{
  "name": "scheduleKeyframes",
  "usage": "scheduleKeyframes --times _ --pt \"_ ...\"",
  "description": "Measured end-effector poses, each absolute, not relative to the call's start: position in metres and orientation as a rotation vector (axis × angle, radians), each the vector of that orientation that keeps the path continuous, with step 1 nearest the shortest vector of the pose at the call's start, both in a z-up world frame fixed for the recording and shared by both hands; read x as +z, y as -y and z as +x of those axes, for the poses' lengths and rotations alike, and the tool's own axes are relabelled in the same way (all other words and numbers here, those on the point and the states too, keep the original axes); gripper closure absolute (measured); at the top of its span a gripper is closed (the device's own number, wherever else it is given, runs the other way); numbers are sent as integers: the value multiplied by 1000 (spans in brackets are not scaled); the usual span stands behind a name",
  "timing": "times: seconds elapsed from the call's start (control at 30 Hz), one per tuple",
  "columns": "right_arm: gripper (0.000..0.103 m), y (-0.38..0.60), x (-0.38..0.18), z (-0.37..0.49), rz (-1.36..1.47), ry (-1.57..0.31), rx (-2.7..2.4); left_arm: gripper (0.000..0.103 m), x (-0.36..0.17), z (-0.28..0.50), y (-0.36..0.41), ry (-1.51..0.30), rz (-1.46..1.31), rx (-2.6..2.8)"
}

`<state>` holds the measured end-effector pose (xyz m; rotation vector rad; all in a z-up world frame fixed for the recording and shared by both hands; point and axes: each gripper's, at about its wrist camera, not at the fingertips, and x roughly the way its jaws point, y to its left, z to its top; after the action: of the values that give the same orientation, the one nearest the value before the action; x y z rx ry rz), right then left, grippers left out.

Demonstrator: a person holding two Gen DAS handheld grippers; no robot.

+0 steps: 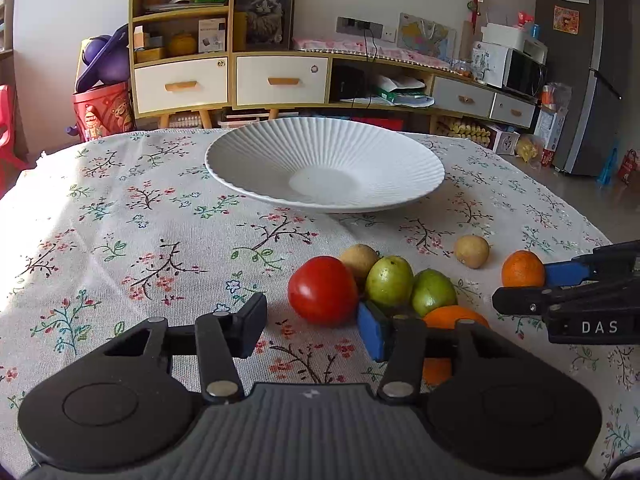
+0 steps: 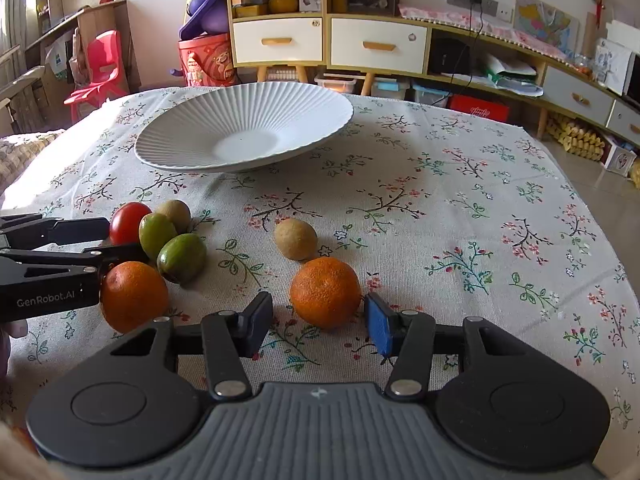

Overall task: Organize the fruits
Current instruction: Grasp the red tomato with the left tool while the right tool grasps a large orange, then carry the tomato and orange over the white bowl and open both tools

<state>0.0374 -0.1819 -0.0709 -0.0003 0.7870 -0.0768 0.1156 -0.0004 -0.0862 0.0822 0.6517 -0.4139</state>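
Round orange mandarin point(image 2: 325, 291) sits between wide-spread right gripper point(image 2: 318, 322) fingers; left gripper point(image 1: 312, 326) wide, red tomato point(image 1: 322, 290) just beyond it.

Fruits point(image 2: 176, 240) lie on the tablecloth point(image 2: 440, 220), the plate point(image 2: 192, 136) behind them.

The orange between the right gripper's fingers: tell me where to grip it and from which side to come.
Grip the orange across its widest middle, coming in low from the near side as the open right gripper already points. It is round and sits alone on the tablecloth; the brown fruit behind stands just clear, so both flanks look free for the fingers.
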Motion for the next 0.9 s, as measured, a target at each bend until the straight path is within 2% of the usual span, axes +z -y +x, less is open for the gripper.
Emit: scheduleKeyframes --times 0.07,0.13,0.6,0.9 --pt "65 181 -71 39 -7 -784 -79 80 -86 116 2 -651 80 -412" --pt "70 182 -71 40 -9 -782 -79 81 -86 116 2 -651 80 -410" --pt "72 180 -65 44 -23 -780 -92 82 -78 117 0 -707 80 -362" --pt "72 180 -38 52 -4 -721 -79 83 -61 116 2 -719 85 -363"
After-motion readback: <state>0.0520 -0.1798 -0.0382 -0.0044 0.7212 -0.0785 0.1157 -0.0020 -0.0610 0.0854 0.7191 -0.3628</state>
